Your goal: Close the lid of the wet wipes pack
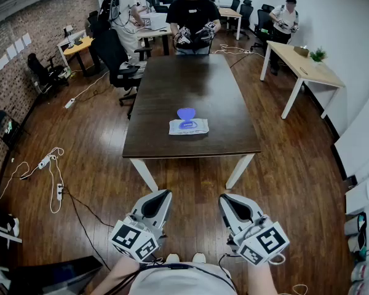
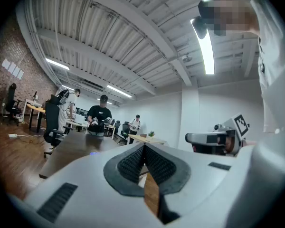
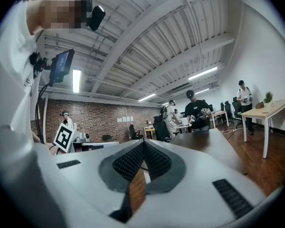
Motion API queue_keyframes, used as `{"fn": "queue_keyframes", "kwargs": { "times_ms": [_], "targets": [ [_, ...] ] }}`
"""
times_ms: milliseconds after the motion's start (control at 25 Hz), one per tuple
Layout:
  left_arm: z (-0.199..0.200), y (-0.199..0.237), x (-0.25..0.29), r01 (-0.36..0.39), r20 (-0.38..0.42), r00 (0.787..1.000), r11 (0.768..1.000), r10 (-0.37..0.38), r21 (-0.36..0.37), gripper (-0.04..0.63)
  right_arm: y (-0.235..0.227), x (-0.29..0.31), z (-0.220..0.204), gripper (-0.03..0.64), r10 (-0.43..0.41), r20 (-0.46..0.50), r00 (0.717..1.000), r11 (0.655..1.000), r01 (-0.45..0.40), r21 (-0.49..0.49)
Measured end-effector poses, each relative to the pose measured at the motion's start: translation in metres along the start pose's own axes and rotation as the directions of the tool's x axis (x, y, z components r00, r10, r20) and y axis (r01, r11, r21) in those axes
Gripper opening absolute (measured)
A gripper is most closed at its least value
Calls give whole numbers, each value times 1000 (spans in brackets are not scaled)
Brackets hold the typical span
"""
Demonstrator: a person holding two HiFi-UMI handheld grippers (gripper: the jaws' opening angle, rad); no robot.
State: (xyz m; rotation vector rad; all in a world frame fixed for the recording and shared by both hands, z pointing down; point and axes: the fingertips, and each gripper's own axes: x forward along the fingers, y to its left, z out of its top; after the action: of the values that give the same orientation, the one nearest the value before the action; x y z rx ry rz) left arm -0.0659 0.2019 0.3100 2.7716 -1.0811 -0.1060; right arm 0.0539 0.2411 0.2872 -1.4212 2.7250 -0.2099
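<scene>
A dark wooden bench stands on a plank floor. Midway along its near edge lies the flat white wipes pack, rounded blue lid flipped open, print too small to read. The left gripper and right gripper point level, short of the bench, with ribbed fingers together and empty.

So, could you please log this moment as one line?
task: not yet begun | wet wipes pack: on table, lid open | left gripper: shut, empty | right gripper: shut, empty
</scene>
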Motion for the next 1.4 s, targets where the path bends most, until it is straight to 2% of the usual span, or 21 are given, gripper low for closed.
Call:
{"fn": "queue_keyframes", "kwargs": {
  "times_ms": [520,840,1120,1400],
  "targets": [
    [-7,-28,24,-50,-27,998,999,50,-7,2,-30,-22,-9,6,30,-22,999,999,-30,14],
    [-11,-24,38,-56,-26,998,998,56,-8,2,-46,-16,-13,6,40,-33,999,999,-40,13],
    [-20,-6,59,-25,-23,999,999,24,-28,2,-58,9,-16,6,25,-47,999,1000,-25,8],
    [-18,50,103,0,-31,1000,999,-1,-39,2,-89,66,-19,6,11,-62,998,1000,-10,8]
  ]
}}
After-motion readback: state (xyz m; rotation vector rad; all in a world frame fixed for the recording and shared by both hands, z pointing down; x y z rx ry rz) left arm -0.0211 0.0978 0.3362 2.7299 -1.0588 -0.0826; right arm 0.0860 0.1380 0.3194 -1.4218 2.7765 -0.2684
